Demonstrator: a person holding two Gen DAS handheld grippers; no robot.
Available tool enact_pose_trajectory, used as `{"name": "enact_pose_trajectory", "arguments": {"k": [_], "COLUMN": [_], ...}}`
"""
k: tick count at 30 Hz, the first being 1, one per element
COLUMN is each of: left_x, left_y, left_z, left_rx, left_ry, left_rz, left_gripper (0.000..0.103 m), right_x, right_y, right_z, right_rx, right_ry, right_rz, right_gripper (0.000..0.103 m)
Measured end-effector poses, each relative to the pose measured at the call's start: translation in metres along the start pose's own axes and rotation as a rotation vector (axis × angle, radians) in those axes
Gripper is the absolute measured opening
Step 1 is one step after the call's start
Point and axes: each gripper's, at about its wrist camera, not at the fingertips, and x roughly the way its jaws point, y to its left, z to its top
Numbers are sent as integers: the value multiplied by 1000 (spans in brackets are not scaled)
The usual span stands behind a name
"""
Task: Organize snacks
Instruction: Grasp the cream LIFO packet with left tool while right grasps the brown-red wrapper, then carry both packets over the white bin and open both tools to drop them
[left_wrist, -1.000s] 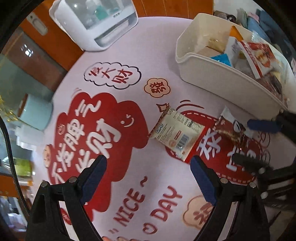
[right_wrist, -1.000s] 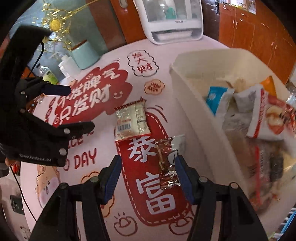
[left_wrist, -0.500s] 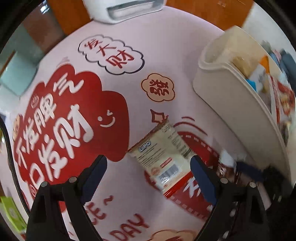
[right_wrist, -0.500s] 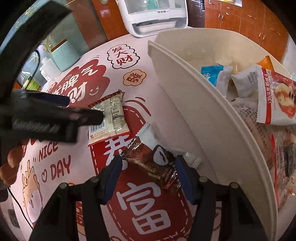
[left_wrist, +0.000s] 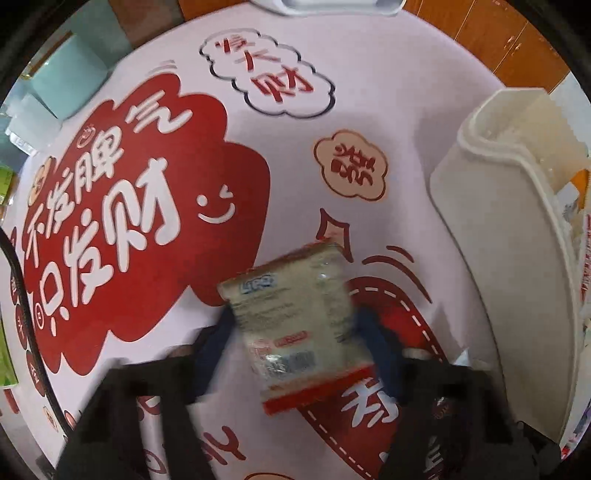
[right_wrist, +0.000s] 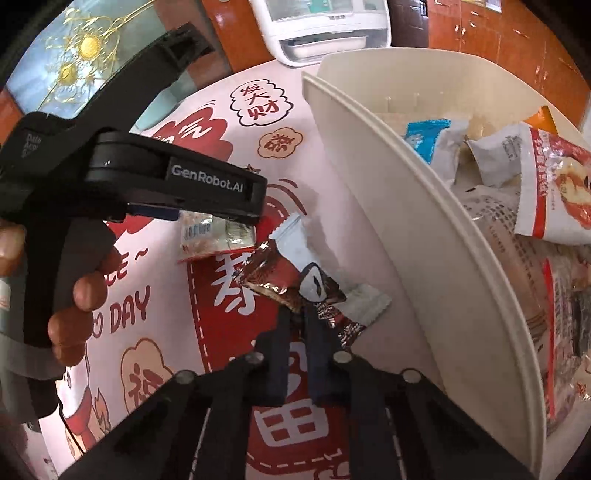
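Our left gripper points down at the table, and its fingers, which have just been closing, now press on both long sides of the beige snack packet lying flat on the red-printed cloth. Our right gripper has just drawn its fingers nearly together, and they pinch the edge of the brown foil snack bar, which lies on the cloth just beside the wall of the cream bin. That bin holds a heap of other wrapped snacks, and the person's hand grips the left gripper's handle.
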Motion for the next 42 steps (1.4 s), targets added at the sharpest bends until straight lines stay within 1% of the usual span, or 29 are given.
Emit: {"name": "enact_pose_trajectory", "arguments": {"k": [1,3,6,10,16,17,20,24,26,31,34,39,42], "left_x": [-4,-6,-14,-36,-99,-107,-140,-179,-195,-217,-233,-255,-262], "left_y": [4,11,21,36,45,49,44,24,11,-31,-61,-110,-133], "left_z": [-4,-11,-28,-58,-104,-105,-122,-143,-148,-143,-132,-105,-88], "left_rx": [-12,-38,-56,-80,-50,-49,-57,-65,-61,-25,-4,19,15], "left_ry": [2,5,-2,-25,-128,-140,-183,-245,-269,-332,-368,-436,-462], "left_rz": [-16,-22,0,8,57,58,42,14,-2,-12,-31,-57,-65], "left_gripper": [45,44,44,44,44,44,44,44,44,44,44,44,44], "right_x": [-1,-2,-6,-21,-58,-68,-94,-127,-143,-189,-212,-245,-260], "right_y": [0,0,2,8,19,21,25,25,21,0,-19,-56,-75], "right_z": [0,-1,-4,-7,-7,-7,-7,-3,-2,3,9,24,38], "right_rx": [-3,3,-1,-20,-48,-59,-76,-98,-104,-117,-114,-112,-124], "right_ry": [-2,-3,2,-15,-59,-71,-104,-157,-182,-258,-307,-382,-419], "right_rz": [4,23,51,92,157,170,200,226,235,228,212,170,147], "right_gripper": [5,5,3,2,1,1,1,1,1,1,1,2,2]}}
